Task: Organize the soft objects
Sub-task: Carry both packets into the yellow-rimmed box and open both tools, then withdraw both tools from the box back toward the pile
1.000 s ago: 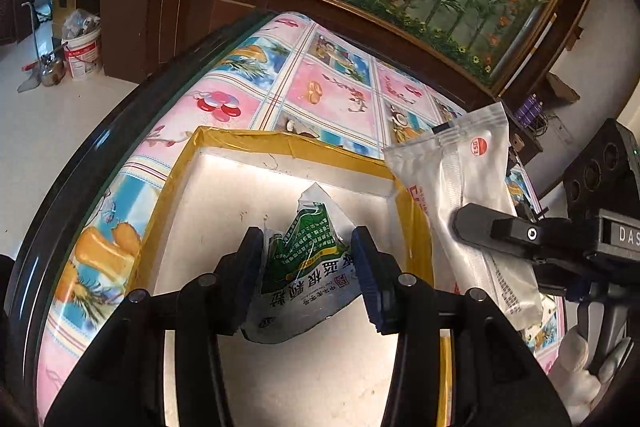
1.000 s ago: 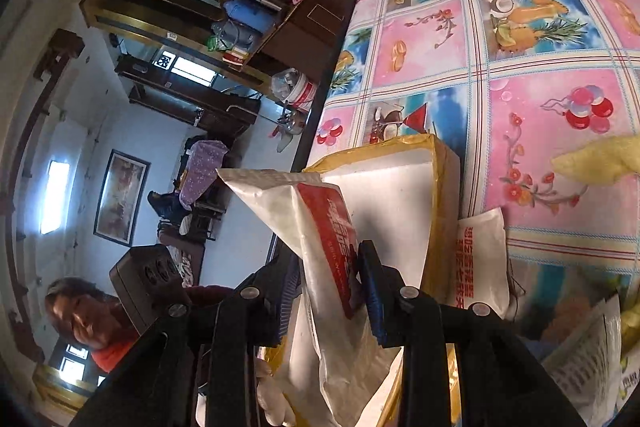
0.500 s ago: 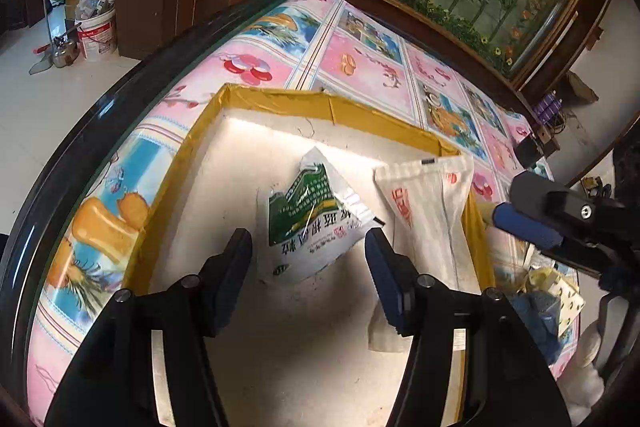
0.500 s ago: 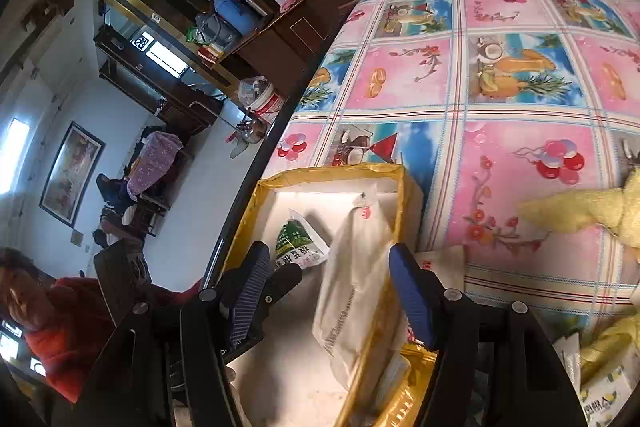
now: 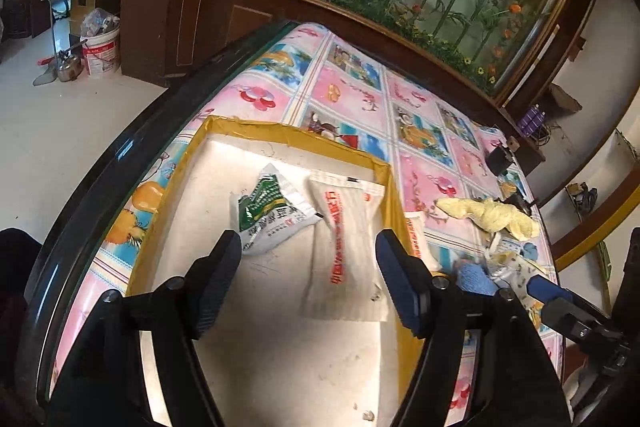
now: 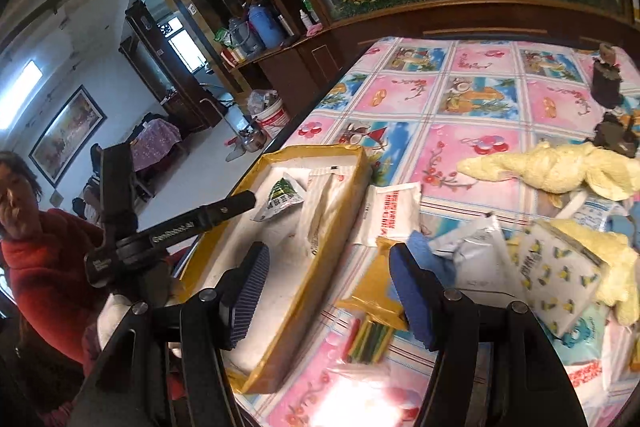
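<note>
In the left wrist view, the left gripper (image 5: 308,277) is held wide open and empty above the yellow-taped cardboard box (image 5: 288,135), in which a green-and-white printed sachet (image 5: 269,214) and a white pouch with red lettering (image 5: 347,239) lie touching. In the right wrist view, the right gripper (image 6: 328,291) is likewise spread and empty over the box rim; a crumpled pale-yellow cloth (image 6: 560,169) and loose white packets (image 6: 394,213) remain on the patterned tabletop (image 6: 472,99). A slack packet may be pinched by one corner and slip out.
</note>
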The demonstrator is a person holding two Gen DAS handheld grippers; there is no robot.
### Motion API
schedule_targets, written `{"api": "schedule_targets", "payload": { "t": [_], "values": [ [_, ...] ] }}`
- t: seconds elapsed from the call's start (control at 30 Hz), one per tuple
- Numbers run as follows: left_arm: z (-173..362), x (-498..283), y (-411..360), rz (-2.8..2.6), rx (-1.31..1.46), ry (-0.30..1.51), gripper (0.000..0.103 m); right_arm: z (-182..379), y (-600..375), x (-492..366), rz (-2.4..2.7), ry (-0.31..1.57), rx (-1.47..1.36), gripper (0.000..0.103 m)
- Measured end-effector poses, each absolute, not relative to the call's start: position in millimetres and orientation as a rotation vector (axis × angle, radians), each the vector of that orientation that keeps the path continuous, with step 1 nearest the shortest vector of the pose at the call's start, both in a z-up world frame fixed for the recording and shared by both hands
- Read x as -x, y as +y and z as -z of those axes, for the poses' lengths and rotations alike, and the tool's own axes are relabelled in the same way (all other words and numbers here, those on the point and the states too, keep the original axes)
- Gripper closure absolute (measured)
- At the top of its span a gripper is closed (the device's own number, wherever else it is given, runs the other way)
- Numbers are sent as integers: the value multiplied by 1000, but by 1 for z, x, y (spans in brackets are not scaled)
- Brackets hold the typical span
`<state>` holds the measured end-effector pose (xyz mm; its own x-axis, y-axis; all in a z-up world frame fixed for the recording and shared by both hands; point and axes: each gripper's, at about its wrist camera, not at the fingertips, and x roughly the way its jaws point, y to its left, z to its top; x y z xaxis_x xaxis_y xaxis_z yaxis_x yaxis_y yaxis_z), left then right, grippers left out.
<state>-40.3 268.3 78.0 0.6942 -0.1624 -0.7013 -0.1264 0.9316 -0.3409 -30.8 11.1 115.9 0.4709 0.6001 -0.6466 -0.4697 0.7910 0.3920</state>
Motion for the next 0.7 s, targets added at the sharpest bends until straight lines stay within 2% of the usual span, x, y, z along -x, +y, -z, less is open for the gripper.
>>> {"api": "schedule_targets", "payload": {
  "t": [0.27, 0.33, 0.43, 0.6, 0.7],
  "values": [
    [-101, 77, 239, 20, 378, 787, 30, -117, 21, 56, -790, 864, -185, 38],
    [-104, 87, 236, 36, 395, 784, 25, -116, 17, 65, -806, 854, -184, 38],
    [-101, 92, 230, 63, 403, 794, 25, -115, 6, 71, -842, 864, -206, 37],
    [-99, 108, 270, -57, 554, 752, 25, -112, 31, 62, -1098, 979, -398, 32],
    [-108, 122, 286, -122, 576, 715, 25, -98, 54, 57, -1080, 1035, -359, 32]
  ]
}}
